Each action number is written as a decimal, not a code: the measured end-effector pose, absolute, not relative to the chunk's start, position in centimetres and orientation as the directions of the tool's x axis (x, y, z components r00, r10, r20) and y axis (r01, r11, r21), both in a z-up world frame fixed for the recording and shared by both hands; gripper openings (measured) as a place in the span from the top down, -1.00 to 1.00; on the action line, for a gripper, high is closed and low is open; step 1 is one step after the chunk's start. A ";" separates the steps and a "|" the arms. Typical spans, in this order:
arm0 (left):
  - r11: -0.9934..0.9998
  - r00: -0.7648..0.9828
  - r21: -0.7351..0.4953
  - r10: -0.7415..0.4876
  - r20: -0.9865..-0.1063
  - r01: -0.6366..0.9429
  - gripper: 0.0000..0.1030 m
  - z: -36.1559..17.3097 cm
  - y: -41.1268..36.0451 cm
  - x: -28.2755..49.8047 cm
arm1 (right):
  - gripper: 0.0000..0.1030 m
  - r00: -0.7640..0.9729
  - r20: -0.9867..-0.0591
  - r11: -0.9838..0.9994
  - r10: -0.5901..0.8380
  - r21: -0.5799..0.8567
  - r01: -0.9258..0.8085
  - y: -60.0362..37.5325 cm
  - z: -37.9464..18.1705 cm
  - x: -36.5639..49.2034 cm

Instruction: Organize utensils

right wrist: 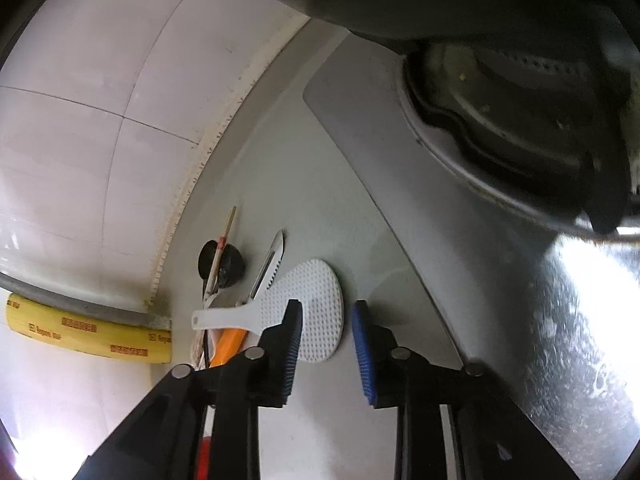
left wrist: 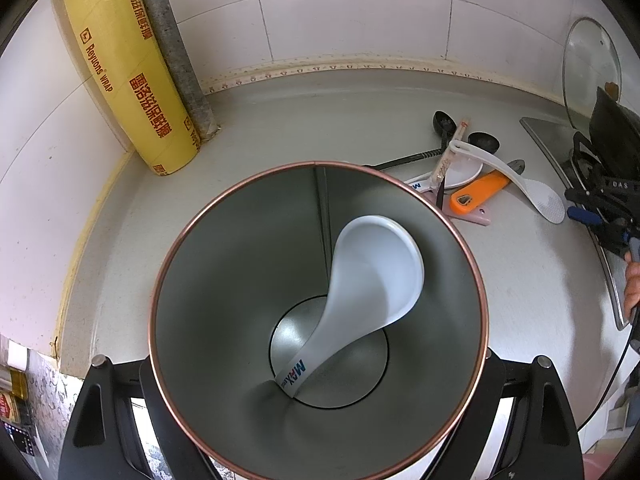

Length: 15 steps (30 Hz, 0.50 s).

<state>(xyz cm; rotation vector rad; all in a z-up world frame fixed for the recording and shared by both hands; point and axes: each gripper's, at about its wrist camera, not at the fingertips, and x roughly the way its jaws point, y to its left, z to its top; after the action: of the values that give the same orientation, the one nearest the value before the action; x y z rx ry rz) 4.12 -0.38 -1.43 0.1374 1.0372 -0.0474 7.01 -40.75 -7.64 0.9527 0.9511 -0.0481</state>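
The left gripper (left wrist: pixel 320 364) is clamped on the steel canister (left wrist: pixel 460 248), holding it upright on the worktop (left wrist: pixel 312 120) with one white spoon (left wrist: pixel 376 264) already leaning inside, handle down. The right gripper (right wrist: pixel 327 354) stands open and empty, its blue pads just above the white rice paddle (right wrist: pixel 316 300), which lies at the near edge of the utensil pile.

I'd say the paddle is next. Its dimpled blade is broad and flat on the worktop, so closing across the narrower handle (right wrist: pixel 228 316) looks the safer hold. That handle rests over the orange peeler (right wrist: pixel 228 346) and near the chopsticks (right wrist: pixel 224 244) and black ladle (right wrist: pixel 224 264), so lift slowly or the others may be dragged along.

The worktop is pale grey, in a white-tiled corner. A yellow cling-wrap roll (left wrist: pixel 132 64) leans by a pipe, and a stainless gas stove (right wrist: pixel 500 128) sits just to the right
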 end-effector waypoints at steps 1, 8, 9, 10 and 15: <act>0.990 0.509 0.092 0.025 -0.861 0.106 -0.77 -1.4 -0.4 4.1 | 0.40 0.610 -0.711 0.614 0.350 0.666 0.424 -40.8 -7.5 7.2; 0.990 0.505 0.090 0.021 -0.863 0.112 -0.77 -1.4 -0.3 4.1 | 0.48 0.612 -0.702 0.600 0.365 0.680 0.421 -40.3 -7.7 8.3; 0.990 0.506 0.090 0.021 -0.862 0.112 -0.77 -1.4 -0.3 4.2 | 0.61 0.612 -0.702 0.599 0.364 0.680 0.423 -40.3 -7.8 8.3; 0.990 0.506 0.089 0.020 -0.863 0.113 -0.77 -1.4 -0.2 4.2 | 0.70 0.608 -0.708 0.603 0.360 0.674 0.427 -40.1 -7.8 8.3; 0.990 0.507 0.087 0.017 -0.862 0.114 -0.77 -1.4 -0.2 4.2 | 0.92 0.601 -0.707 0.596 0.373 0.679 0.429 -39.8 -8.4 8.1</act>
<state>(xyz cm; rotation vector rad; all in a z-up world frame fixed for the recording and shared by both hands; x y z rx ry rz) 4.16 -0.23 -1.44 0.1387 1.0387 -0.0587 8.09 -39.85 -8.36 0.9729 0.9672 -0.0392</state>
